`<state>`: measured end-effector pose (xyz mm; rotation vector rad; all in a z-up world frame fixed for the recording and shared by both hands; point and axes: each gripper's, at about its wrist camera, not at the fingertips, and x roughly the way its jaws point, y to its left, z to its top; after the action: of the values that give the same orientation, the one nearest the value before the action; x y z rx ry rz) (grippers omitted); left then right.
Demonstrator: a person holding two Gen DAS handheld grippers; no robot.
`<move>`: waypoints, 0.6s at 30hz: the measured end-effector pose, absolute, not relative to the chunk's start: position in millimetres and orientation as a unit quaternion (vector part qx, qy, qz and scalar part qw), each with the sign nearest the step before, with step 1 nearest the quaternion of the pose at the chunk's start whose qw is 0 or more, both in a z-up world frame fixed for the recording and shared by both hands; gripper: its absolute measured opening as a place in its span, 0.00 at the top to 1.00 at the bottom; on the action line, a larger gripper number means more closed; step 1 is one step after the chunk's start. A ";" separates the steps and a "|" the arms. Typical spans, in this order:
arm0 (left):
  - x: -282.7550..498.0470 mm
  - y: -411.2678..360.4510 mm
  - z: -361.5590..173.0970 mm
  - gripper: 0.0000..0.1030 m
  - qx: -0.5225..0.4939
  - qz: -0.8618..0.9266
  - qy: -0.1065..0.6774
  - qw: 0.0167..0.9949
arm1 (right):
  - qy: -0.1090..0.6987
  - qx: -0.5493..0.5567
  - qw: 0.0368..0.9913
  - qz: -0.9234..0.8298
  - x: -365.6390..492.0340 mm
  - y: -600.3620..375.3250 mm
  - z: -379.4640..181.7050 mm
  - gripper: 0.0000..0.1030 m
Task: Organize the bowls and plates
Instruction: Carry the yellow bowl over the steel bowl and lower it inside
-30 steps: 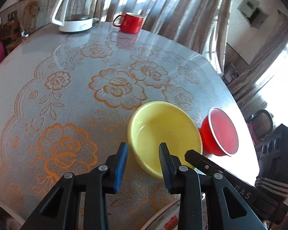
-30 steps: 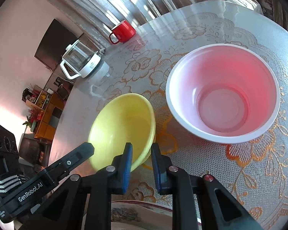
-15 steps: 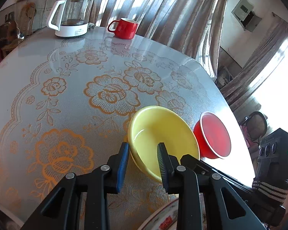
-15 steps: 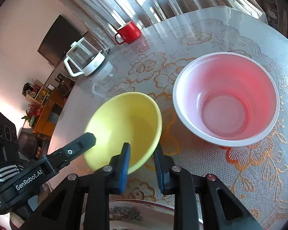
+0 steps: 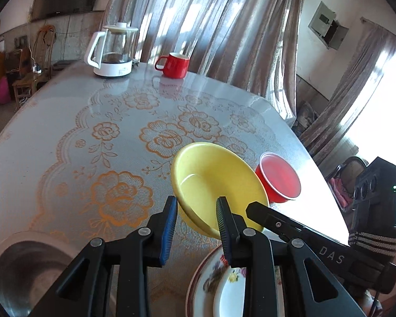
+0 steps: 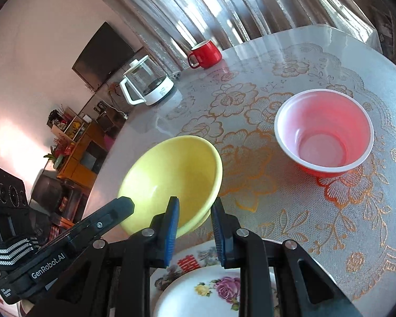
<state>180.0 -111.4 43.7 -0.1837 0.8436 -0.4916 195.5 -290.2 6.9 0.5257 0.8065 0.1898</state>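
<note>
A yellow bowl (image 5: 211,179) (image 6: 171,169) hangs tilted just above the flowered table (image 5: 92,121), held from two sides. My left gripper (image 5: 196,211) is shut on its near rim, one finger outside the wall and one inside. From the other side, my right gripper (image 6: 194,216) is shut on the rim too. A red bowl with a white rim (image 5: 278,177) (image 6: 324,129) stands on the table beyond the yellow one. Flowered plates (image 5: 224,285) (image 6: 206,285) lie stacked right under the grippers.
A glass kettle (image 5: 113,50) (image 6: 145,84) and a red mug (image 5: 174,64) (image 6: 204,54) stand at the table's far edge by the curtains. A grey metal bowl (image 5: 26,264) sits at the near left. Chairs and a cabinet stand off to the left of the table.
The left jaws narrowed onto the yellow bowl's rim. Both grippers then rose and drew back with the bowl, which now tilts above the table and the plates.
</note>
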 end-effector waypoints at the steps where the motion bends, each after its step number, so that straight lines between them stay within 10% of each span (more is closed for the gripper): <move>1: 175.8 -106.8 45.7 0.71 -0.091 -0.235 0.402 0.880 | 0.386 0.249 0.883 0.094 192.5 -286.0 9.1 0.77; 18: 103.0 -12.5 56.8 0.69 -0.140 -0.192 0.376 0.895 | 0.388 0.214 0.880 0.174 157.6 -205.0 28.2 0.77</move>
<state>103.0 -12.5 56.8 -0.2909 0.7803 -0.3988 157.6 -205.0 28.2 0.4455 0.8083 0.3631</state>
